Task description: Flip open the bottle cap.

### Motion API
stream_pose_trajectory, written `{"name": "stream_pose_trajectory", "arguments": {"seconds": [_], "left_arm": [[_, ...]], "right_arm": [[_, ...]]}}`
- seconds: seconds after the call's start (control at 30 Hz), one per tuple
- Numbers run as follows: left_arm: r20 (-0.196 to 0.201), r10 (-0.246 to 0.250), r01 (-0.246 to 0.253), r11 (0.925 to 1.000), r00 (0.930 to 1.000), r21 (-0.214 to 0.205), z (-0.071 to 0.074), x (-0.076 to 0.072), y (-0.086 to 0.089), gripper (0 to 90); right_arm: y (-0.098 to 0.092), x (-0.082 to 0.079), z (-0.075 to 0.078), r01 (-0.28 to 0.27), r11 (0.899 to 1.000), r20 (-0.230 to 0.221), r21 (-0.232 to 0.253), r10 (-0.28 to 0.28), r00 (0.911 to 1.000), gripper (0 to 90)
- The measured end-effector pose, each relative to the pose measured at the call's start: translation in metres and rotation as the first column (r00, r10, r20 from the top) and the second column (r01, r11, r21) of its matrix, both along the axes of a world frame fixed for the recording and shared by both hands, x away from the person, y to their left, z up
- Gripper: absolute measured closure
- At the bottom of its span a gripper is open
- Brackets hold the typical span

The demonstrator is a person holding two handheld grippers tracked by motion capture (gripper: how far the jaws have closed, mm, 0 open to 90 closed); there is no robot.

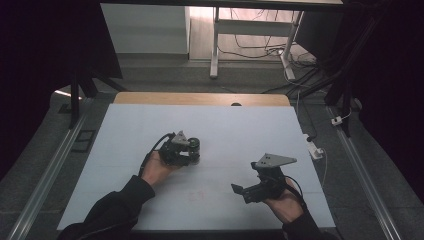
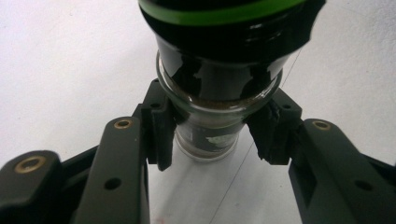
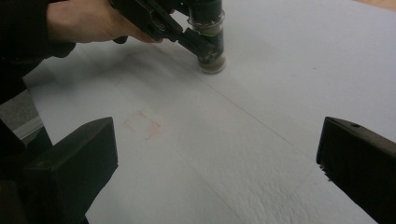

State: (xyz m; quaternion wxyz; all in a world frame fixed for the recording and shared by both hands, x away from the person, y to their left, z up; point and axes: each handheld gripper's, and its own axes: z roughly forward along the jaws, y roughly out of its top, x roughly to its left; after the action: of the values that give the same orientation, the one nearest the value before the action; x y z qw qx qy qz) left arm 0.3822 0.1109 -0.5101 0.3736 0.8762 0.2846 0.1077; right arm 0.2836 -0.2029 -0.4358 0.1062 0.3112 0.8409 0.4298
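White table, wooden strip along far edge. Glass jar with green-banded dark lid stands upright near middle. Faint red rectangle mark nearer person's side.
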Motion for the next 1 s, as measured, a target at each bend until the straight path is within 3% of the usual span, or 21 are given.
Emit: {"name": "stream_pose_trajectory", "arguments": {"seconds": [0.53, 0.67, 1.0], "left_arm": [[0.000, -0.002, 0.002, 1.0000, 1.0000, -0.002, 0.000, 0.000, 0.000, 53.5], [-0.001, -0.003, 0.003, 1.0000, 1.0000, -0.001, 0.000, 0.000, 0.000, 53.5], [-0.006, -0.001, 0.001, 1.0000, 1.0000, 0.006, 0.001, 0.001, -0.001, 53.6]], "right_arm": [[0.028, 0.021, -0.003, -0.045, 0.999, 0.011, -0.011, 0.045, 0.9989, 0.0], [0.041, 0.025, -0.006, -0.058, 0.997, 0.028, -0.055, 0.059, 0.9979, 0.0], [0.059, 0.035, -0.007, -0.054, 0.997, 0.020, -0.064, 0.055, 0.9983, 0.0]]}}
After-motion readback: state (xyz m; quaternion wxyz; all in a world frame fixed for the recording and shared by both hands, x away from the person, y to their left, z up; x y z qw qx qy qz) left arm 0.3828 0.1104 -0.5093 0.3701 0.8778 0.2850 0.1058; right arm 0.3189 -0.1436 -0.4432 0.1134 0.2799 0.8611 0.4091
